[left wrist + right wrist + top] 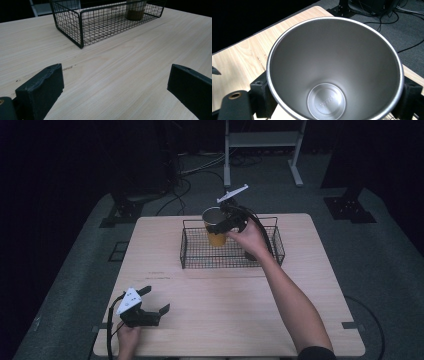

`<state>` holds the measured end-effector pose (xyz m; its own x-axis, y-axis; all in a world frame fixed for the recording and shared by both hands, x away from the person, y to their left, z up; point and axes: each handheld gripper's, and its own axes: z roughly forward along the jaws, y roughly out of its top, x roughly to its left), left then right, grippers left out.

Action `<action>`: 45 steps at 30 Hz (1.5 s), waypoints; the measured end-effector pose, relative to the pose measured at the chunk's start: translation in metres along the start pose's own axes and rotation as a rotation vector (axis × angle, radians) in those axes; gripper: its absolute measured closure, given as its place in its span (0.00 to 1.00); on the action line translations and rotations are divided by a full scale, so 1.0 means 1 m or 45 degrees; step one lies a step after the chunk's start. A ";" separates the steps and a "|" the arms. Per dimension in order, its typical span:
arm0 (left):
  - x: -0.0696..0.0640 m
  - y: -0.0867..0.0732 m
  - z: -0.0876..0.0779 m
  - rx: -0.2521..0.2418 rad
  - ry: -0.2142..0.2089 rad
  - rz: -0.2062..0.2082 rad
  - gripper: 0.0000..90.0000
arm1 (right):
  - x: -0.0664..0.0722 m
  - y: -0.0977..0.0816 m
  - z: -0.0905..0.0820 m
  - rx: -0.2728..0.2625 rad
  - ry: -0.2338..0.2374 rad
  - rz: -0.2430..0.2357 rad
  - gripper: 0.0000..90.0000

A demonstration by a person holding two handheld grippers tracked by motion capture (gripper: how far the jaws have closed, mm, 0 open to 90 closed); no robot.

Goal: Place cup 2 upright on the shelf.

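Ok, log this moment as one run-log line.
right gripper: shut on yellow steel-lined cup | cup: in black wire basket | left gripper: open, idle over wooden table

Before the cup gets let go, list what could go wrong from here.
1. The right tongs pinch the cup high, near its rim; opening before its base rests on the basket floor could tip it.
2. The right hand hangs over the basket's wire wall and may snag it when pulling away, dragging the basket.

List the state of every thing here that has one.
Yellow steel-lined cup: upright, empty, in the basket, gripped by its sides.
Black wire basket: upright on the table, holding the cup.
Right gripper: jaws shut on the cup.
Left gripper: jaws open, holding nothing.
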<state>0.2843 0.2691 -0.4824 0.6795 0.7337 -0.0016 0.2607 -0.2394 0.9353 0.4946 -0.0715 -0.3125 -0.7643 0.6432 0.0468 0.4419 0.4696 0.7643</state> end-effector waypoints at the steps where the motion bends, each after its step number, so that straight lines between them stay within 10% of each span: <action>1: 0.000 0.000 0.000 0.000 0.000 0.001 0.00 | -0.001 0.000 0.001 0.002 -0.003 0.006 0.15; 45: 0.000 0.000 0.000 -0.003 -0.005 0.004 0.00 | -0.022 -0.027 0.059 0.099 -0.048 0.140 0.15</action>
<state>0.2844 0.2696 -0.4825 0.6830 0.7304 -0.0003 0.2571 -0.2401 0.9361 0.5269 -0.0624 -0.3724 -0.6919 0.7147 0.1023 0.5583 0.4399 0.7034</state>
